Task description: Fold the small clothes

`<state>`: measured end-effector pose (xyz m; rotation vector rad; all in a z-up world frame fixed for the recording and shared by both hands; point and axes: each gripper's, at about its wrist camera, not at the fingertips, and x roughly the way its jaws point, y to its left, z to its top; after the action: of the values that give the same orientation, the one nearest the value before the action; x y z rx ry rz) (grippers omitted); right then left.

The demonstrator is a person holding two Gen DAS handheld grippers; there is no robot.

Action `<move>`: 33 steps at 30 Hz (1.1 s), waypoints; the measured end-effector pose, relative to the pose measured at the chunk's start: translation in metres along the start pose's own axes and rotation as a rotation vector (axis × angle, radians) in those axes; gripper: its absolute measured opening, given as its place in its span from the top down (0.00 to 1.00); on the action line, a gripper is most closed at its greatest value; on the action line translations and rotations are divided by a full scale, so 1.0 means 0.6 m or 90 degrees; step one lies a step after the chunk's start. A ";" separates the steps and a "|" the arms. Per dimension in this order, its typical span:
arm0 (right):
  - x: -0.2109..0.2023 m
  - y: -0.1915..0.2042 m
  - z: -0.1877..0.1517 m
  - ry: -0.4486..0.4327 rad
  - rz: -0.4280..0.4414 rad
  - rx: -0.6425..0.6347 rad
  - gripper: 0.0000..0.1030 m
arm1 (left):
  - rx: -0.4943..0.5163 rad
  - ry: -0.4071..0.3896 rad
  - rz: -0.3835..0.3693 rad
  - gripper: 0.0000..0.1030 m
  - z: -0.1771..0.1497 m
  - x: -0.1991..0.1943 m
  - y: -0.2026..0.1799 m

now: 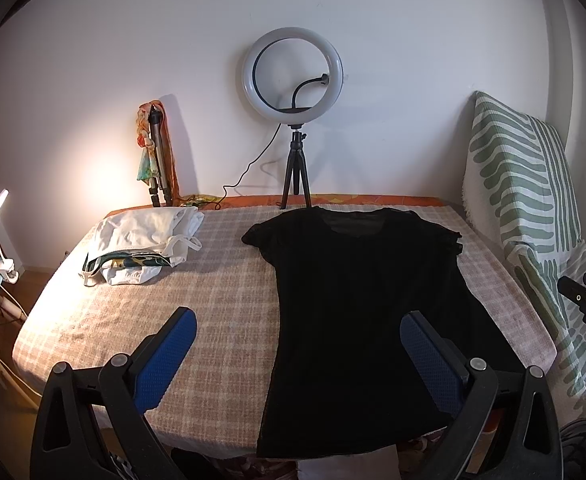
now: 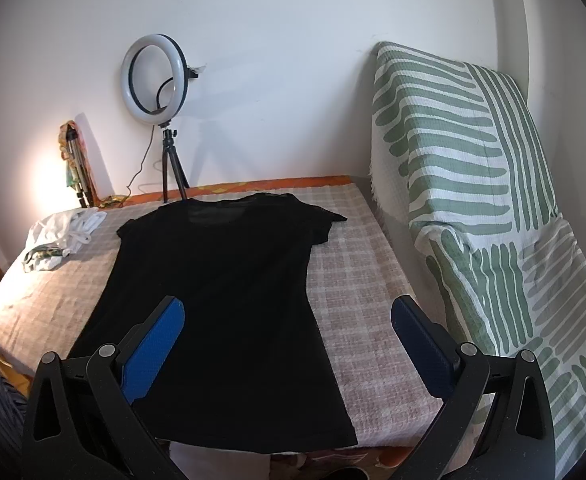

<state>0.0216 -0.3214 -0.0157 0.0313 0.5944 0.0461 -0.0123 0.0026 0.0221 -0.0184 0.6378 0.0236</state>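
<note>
Here, from the left wrist: left gripper spread wide and empty, raised above the near edge of the checked table, one pad over the black T-shirt lying flat, neck toward the wall; white clothes pile at far left, ring light behind. From the right wrist: right gripper likewise wide, holding nothing, above the shirt's hem; striped throw alongside.
</note>
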 end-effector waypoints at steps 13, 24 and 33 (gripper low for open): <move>-0.001 0.002 0.001 0.000 0.002 0.001 0.00 | 0.000 0.000 -0.002 0.00 -0.001 -0.001 0.001; 0.007 0.011 0.008 0.003 0.010 0.000 0.00 | -0.007 0.008 -0.003 0.00 -0.008 0.005 0.008; 0.020 0.021 0.014 0.006 0.021 0.000 0.00 | -0.016 0.016 0.003 0.00 -0.011 0.016 0.024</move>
<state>0.0358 -0.3083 -0.0146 0.0412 0.6040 0.0786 -0.0088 0.0173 0.0111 -0.0419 0.6628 0.0353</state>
